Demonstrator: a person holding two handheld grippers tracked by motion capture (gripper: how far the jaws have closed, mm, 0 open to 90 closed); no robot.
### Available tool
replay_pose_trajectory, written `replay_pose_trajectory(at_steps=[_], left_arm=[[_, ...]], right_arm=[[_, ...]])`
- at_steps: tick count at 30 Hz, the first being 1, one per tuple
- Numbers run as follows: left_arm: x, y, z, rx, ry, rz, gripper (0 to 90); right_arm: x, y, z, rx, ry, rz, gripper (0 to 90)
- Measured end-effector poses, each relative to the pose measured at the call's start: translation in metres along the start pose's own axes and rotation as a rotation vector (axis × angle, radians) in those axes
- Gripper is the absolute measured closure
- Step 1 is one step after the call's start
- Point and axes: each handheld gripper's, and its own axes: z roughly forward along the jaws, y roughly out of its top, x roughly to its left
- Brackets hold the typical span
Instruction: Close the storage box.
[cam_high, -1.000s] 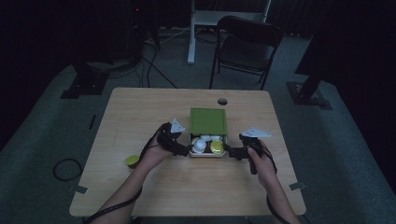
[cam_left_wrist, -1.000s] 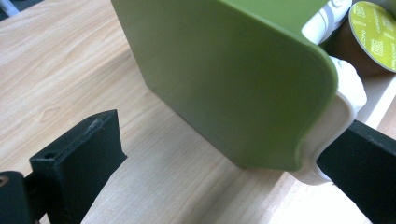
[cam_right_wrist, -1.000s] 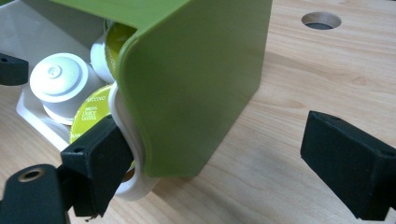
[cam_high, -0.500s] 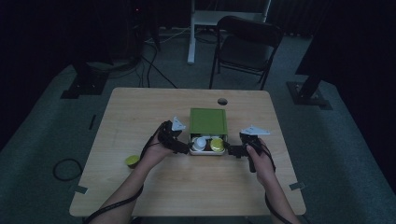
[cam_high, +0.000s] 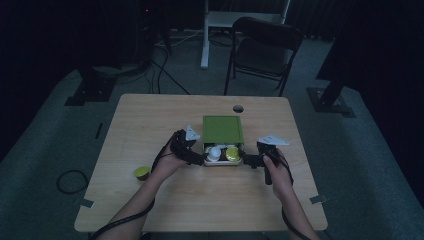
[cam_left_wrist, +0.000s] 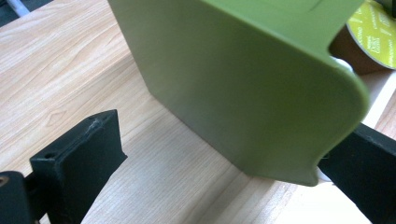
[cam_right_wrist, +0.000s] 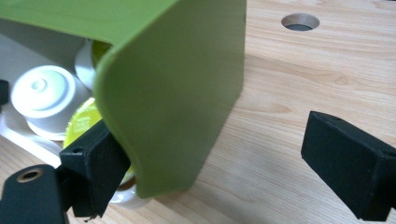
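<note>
Open tongs astride box corner

1. The high view is looking forward and down from above the person's side, far off.
2. Each gripper view is peering along its own jaws, very close.
3. All three are sharing the green box.
</note>
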Motion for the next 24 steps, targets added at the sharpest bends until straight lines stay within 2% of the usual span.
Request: replay_pose_trajectory(at_steps=[4, 10, 13, 24], left_arm=[[-0.003, 0.001, -0.003, -0.012, -0.01, 0.001, 2.0], [-0.005, -0.001, -0.013, -0.07, -0.037, -0.01, 2.0], [-0.005, -0.003, -0.018, -0.089, -0.033, -0.025, 2.1], [-0.007, -0.017, -0.034, -0.081, -0.01, -0.053, 2.0]], right_arm=[[0.003, 0.004, -0.001, -0.029, 0.012, -0.001, 9.6], [0.006, 0.007, -0.002, -0.049, 0.028, -0.019, 9.6], [0.008, 0.008, -0.004, -0.058, 0.027, -0.024, 9.6], [0.012, 0.006, -0.013, -0.056, 0.025, -0.046, 9.6]])
